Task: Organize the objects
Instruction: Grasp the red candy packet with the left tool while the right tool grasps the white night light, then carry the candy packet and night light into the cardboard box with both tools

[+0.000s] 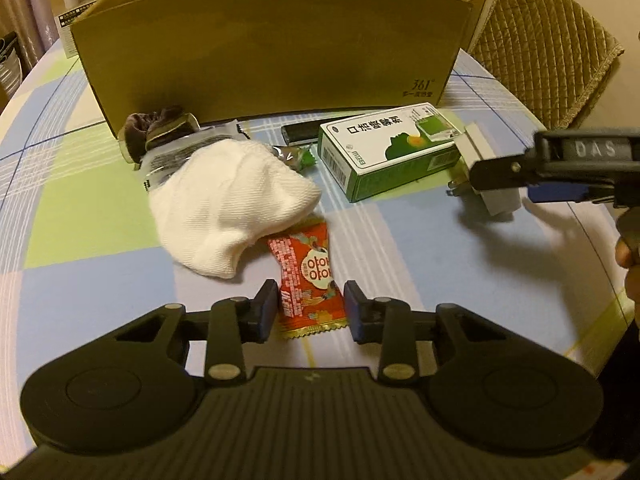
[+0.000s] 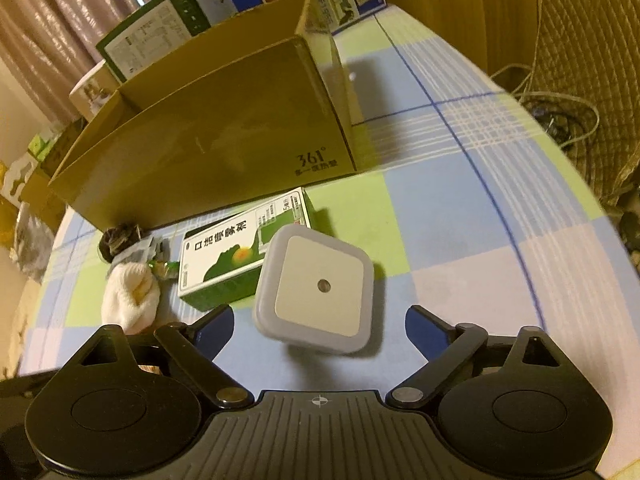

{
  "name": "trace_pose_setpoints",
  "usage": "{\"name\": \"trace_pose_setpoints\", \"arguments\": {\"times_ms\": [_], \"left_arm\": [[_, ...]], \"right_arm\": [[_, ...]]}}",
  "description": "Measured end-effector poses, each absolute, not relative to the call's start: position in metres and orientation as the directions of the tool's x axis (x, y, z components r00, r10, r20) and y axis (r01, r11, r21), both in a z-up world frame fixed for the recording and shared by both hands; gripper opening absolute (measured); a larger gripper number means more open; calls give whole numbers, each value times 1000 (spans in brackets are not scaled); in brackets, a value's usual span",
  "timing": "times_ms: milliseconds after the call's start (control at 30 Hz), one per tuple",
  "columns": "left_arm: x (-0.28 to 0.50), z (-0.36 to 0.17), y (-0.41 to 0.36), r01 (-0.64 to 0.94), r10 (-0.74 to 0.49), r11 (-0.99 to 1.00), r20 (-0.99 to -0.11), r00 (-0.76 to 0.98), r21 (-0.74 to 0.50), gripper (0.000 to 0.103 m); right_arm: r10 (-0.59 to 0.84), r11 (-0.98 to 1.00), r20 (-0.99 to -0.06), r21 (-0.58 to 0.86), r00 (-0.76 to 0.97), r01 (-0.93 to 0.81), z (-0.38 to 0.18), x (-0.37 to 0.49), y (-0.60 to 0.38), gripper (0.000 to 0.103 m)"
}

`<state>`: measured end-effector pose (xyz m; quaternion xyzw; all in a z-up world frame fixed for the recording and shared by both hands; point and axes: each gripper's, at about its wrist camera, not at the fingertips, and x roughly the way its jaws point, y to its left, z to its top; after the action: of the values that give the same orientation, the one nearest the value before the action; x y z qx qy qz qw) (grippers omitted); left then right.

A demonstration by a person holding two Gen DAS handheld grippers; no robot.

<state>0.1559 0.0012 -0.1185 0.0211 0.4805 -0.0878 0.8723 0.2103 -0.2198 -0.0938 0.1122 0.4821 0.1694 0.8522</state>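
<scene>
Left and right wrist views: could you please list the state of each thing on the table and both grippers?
Left gripper: open, fingers either side of the candy.
Candy: sealed, lying flat.
Right gripper: open, above the night light.
Night light: on the table, not gripped.
Green box: closed, lying flat.
Carton: upright, top open.
White cloth: crumpled, partly over the candy.

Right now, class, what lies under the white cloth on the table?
The white cloth covers part of a clear wrapper at its far edge and overlaps the red snack packet's top corner. Anything else beneath is hidden.
</scene>
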Motion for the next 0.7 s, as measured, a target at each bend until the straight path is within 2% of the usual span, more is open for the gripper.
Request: {"name": "trace_pose_setpoints", "arguments": {"times_ms": [133, 267, 533, 633, 700], "left_arm": [[157, -119, 4, 162, -139, 985, -837, 529, -61, 30], [157, -119, 9, 126, -145, 988, -833, 534, -91, 33], [160, -121, 7, 120, -155, 987, -818, 554, -105, 34], [161, -122, 2, 146, -142, 987, -817, 558, -72, 34], [160, -122, -1, 166, -129, 985, -819, 559, -42, 30]], "right_arm": [[420, 905, -780, 396, 464, -153, -100, 219, -220, 85], [411, 910, -785, 387, 463, -151, -102, 223, -217, 63], [360, 928, -793, 250, 492, -277, -93, 189, -197, 63], [361, 922, -796, 227, 486, -313, -96, 180, -194, 63], [373, 914, -803, 234, 465, -331, -98, 178, -193, 63]]}}
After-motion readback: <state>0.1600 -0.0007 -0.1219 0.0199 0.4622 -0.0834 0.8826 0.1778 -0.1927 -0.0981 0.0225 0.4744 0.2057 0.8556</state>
